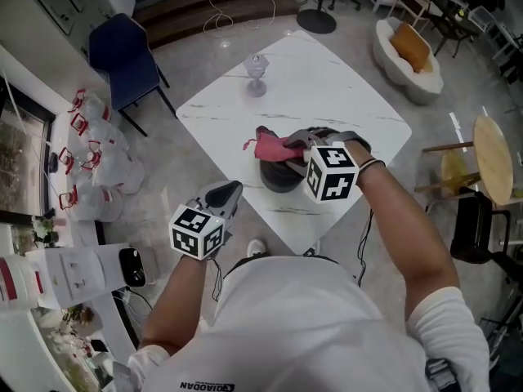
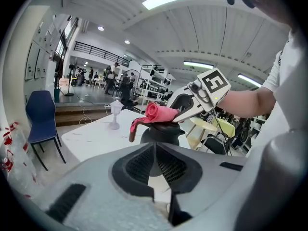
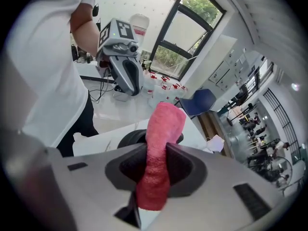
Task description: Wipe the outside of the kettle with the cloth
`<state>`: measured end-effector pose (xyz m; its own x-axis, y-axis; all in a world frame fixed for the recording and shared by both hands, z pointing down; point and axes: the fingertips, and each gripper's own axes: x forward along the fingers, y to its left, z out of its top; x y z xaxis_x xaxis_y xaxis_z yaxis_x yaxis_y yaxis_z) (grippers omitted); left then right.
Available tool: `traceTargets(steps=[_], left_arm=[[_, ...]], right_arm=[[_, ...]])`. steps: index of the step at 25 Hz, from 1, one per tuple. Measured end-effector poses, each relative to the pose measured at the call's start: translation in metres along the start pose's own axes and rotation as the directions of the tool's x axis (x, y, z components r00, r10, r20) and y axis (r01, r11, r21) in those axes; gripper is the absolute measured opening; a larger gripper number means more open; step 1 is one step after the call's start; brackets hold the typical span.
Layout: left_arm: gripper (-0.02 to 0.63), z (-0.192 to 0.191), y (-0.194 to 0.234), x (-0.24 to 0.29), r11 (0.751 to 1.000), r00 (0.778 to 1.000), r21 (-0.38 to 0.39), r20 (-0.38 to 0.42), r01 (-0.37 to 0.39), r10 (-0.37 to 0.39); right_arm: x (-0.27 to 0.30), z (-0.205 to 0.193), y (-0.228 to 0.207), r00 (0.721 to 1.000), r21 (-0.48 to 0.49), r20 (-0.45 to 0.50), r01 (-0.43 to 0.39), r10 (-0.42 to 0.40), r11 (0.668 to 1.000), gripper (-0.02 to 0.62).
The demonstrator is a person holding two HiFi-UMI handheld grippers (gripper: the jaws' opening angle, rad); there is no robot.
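Observation:
A black kettle (image 1: 276, 176) stands near the front edge of the white marble table (image 1: 327, 80). My right gripper (image 1: 297, 144) is shut on a pink cloth (image 1: 268, 146) and holds it on top of the kettle. In the right gripper view the cloth (image 3: 161, 143) runs up between the jaws, with the kettle (image 3: 131, 138) dark below it. My left gripper (image 1: 232, 189) hangs off the table's front-left edge, shut and holding nothing. Its own view looks at the kettle (image 2: 160, 133), the cloth (image 2: 159, 113) and the right gripper (image 2: 179, 110).
A glass goblet (image 1: 257, 75) stands at the table's far side. A blue chair (image 1: 122, 54) is beyond the far-left corner. Several clear water jugs (image 1: 98, 166) sit on the floor to the left. Wooden stools (image 1: 490, 158) stand to the right.

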<state>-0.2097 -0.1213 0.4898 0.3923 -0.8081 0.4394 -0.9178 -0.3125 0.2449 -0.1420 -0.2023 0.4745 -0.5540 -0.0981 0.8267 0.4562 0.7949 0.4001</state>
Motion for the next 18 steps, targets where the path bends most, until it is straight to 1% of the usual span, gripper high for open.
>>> traceTargets(steps=[5, 10, 15, 18], left_arm=[[0.021, 0.001, -0.003, 0.002, 1.000, 1.000, 0.013, -0.010, 0.010, -0.010], [0.021, 0.001, -0.009, 0.006, 0.999, 1.000, 0.025, -0.015, 0.028, -0.027], [0.021, 0.001, -0.015, 0.009, 0.998, 0.999, 0.040, -0.022, 0.048, -0.047], [0.021, -0.002, -0.016, 0.010, 0.997, 0.998, 0.044, -0.028, 0.060, -0.059]], right_arm=[[-0.009, -0.004, 0.015, 1.000, 0.018, 0.011, -0.009, 0.009, 1.000, 0.103], [-0.013, -0.005, 0.031, 1.000, 0.000, -0.001, -0.026, 0.026, 1.000, 0.107], [-0.016, -0.006, 0.039, 1.000, -0.005, -0.004, -0.002, 0.002, 1.000, 0.107], [-0.017, -0.005, 0.043, 1.000, 0.012, 0.003, -0.003, 0.003, 1.000, 0.107]])
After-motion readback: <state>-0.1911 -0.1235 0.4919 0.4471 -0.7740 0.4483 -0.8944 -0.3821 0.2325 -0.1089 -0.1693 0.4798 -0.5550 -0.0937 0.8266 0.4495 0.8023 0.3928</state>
